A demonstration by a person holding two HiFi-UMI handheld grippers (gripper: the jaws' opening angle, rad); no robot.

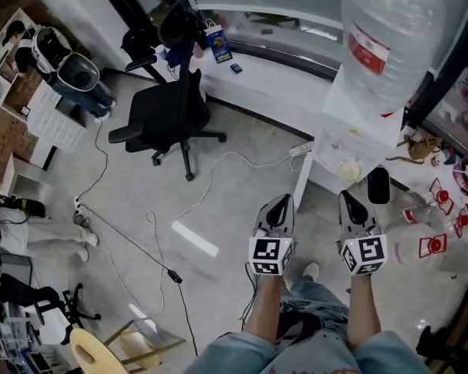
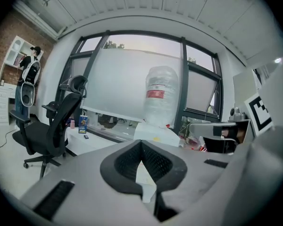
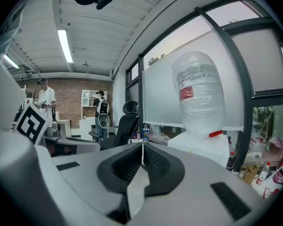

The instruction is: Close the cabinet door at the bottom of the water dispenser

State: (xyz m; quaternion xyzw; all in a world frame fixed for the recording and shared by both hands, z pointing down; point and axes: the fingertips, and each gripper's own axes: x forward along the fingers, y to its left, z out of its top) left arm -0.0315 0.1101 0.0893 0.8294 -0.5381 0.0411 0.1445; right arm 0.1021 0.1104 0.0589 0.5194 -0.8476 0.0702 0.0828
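The water dispenser stands ahead and a bit to the right, with a big water bottle on top. At its bottom the cabinet door is open. From the head view it looks like a thin white strip. It sticks out from the dispenser's left front corner and points back toward the person. The open cabinet is just to the right of it.

The left gripper has its jaws together, with nothing between them. The right gripper has its jaws together too, and it holds nothing. Both point forward and only a little down.

The door's loose end sits between the two grippers and a little ahead of them. The left gripper is on the outer side of the door and looks nearer to it. The right gripper points at the open cabinet.

I think the door must swing to the right to shut. So the left gripper seems best placed to push it. It should press on the door's outer face, close to the loose end. Neither gripper touches the door yet.
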